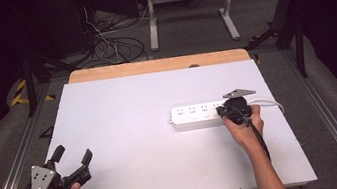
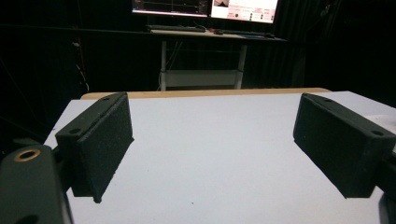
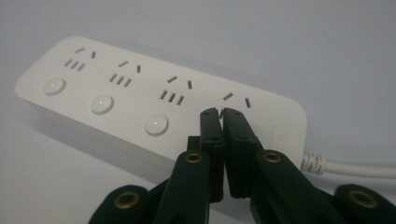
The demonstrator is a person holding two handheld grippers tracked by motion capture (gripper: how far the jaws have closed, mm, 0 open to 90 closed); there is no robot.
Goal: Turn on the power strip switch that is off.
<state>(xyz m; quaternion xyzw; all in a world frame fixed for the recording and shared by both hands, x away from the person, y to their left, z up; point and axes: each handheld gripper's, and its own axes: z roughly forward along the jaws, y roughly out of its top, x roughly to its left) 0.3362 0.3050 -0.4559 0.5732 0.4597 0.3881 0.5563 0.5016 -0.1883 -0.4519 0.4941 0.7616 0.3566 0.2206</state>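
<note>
White worktop (image 1: 128, 146) filled the scene, and at its near left corner the left gripper (image 1: 72, 158) hovered with jaws spread wide, holding nothing. Farther in, toward the right edge, the right gripper (image 3: 221, 113) had its jaws pressed together, empty, tips on the white power strip (image 3: 140, 100) where its fourth switch button would be. Pushing off-centre could probably slide the strip toward its cable (image 3: 355, 169), since nothing braced it.
</note>
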